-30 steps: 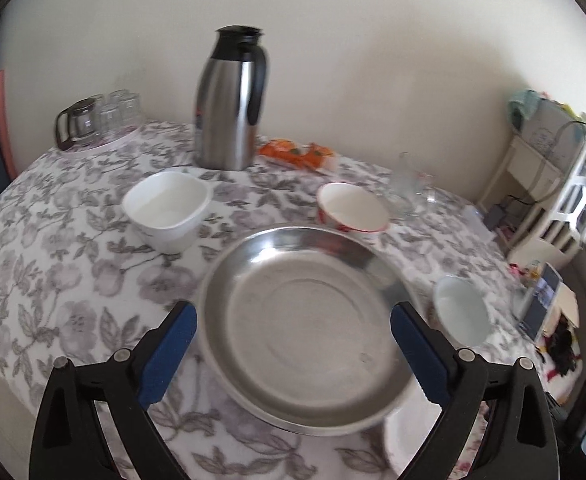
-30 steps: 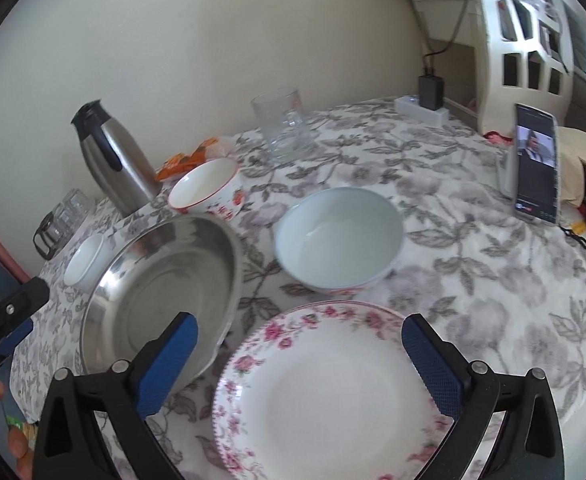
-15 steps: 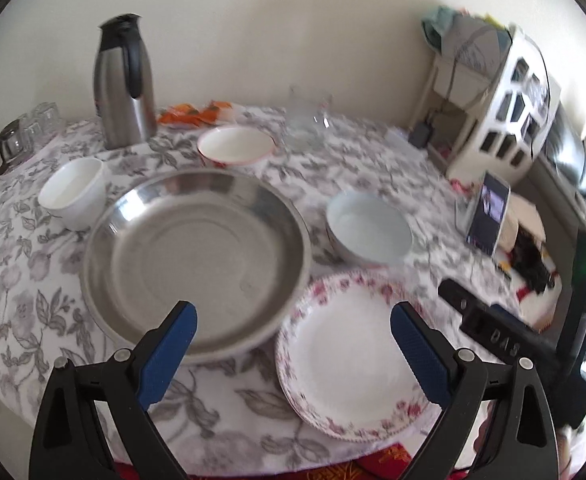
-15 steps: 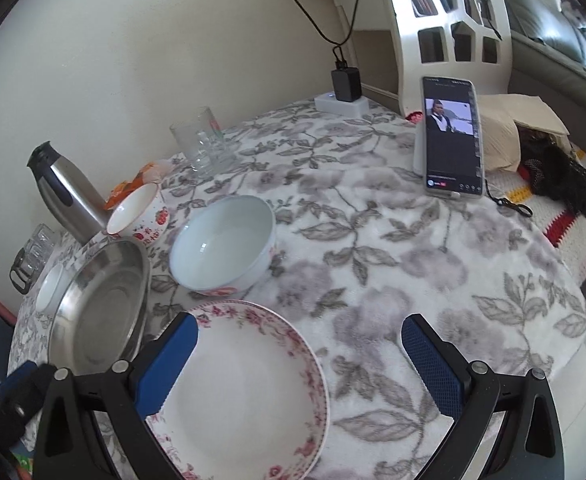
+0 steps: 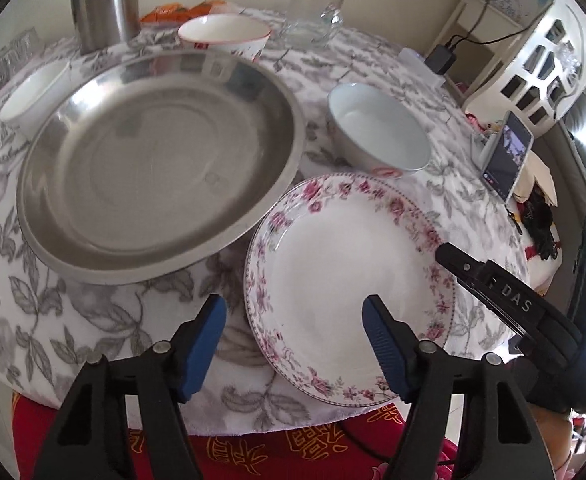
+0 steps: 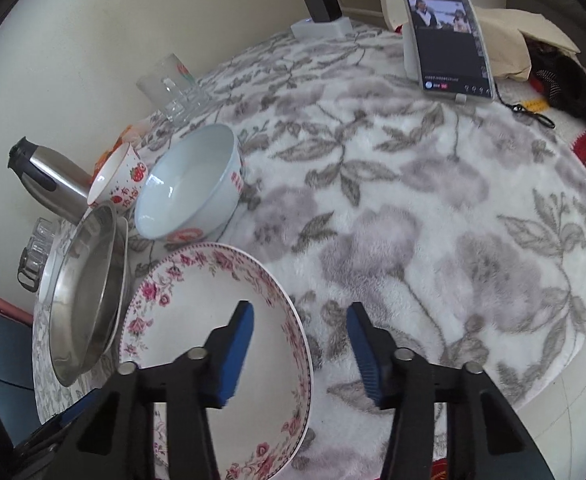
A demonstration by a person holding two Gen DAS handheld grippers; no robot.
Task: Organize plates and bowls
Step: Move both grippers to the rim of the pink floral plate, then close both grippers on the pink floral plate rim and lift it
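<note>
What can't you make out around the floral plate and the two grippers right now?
- Floral plate: near rim cut off in the right wrist view by the right gripper; contact of its pads unclear.
- Left gripper: straddles the plate's left rim; touch unclear.
- Small white bowl: partly hidden behind the steel plate, left wrist view.

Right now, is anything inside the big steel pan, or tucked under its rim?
The steel pan is empty inside, showing only reflections. Its near-right rim appears to overlap the floral plate edge. Whatever lies beneath the pan on the tablecloth is covered.
</note>
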